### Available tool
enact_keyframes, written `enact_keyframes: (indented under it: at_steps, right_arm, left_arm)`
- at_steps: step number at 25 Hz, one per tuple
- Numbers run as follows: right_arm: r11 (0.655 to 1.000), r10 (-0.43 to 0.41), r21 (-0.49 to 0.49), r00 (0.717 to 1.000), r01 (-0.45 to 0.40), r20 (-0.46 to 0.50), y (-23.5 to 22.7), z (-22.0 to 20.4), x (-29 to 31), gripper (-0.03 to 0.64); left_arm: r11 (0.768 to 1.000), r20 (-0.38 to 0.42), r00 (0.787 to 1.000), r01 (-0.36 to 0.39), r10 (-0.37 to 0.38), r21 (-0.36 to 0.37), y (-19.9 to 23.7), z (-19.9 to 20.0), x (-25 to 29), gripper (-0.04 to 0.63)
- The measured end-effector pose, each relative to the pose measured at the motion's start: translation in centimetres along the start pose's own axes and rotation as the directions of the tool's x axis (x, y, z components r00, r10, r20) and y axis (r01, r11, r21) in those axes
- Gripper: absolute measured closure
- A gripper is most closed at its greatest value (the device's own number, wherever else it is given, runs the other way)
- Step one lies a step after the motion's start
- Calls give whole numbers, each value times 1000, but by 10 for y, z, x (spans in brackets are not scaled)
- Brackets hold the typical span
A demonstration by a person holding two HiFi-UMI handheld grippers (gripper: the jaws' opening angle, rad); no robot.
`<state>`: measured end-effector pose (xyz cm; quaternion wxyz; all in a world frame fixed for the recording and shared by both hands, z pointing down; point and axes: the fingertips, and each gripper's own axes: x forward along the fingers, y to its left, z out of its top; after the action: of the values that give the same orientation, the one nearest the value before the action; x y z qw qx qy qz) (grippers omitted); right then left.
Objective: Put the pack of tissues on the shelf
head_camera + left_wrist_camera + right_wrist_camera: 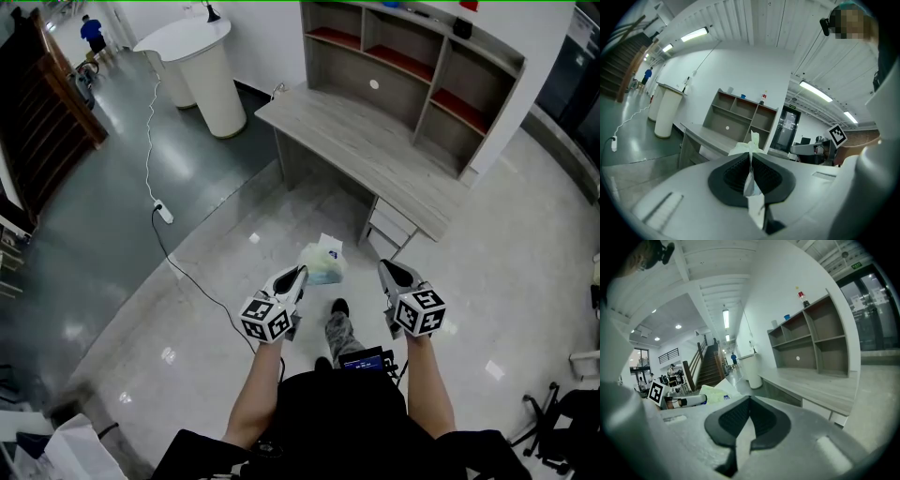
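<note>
Thin plastic at the edge of the pack of tissues point(325, 265) is pinched tight in the left gripper point(298, 274), so the pack hangs just off its tip, at its 3 o'clock in the head view. The right gripper point(384, 269) is closed on nothing, at the pack's 3 o'clock. The shelf point(394, 42) is well apart, at the pack's 1 o'clock past the desk point(347, 141), so I think the left hand must carry the pack that way.
</note>
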<state>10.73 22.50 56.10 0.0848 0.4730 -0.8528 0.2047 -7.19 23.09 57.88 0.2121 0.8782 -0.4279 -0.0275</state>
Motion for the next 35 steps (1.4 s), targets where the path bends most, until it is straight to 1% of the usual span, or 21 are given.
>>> enact_keyframes:
  at_steps: [6, 10, 13, 18, 24, 27, 35]
  right_arm:
    - [1000, 16, 14, 1000, -16, 14, -14, 17, 49, 614]
    - [1000, 27, 2, 1000, -27, 11, -28, 32, 84, 614]
    - [1000, 18, 1, 1000, -18, 12, -47, 47, 104, 614]
    - [1000, 10, 18, 1000, -11, 24, -82, 71, 133, 614]
    - [996, 43, 81, 996, -49, 76, -112, 108, 172, 614]
    - [993, 53, 97, 995, -60, 81, -128, 119, 192, 614]
    - [991, 91, 90, 994, -97, 67, -155, 135, 229, 614]
  left_arm:
    - [1000, -3, 1000, -26, 26, 14, 33, 15, 23, 586]
    - [999, 0, 999, -39, 39, 6, 59, 26, 51, 586]
    - [999, -11, 999, -38, 38, 10, 73, 36, 77, 586]
    - [999, -8, 999, -34, 34, 14, 91, 58, 122, 586]
    - [999, -17, 999, -41, 42, 33, 114, 83, 166, 586]
    - [997, -19, 998, -56, 57, 46, 127, 91, 185, 586]
    - [996, -12, 997, -72, 73, 43, 146, 104, 228, 586]
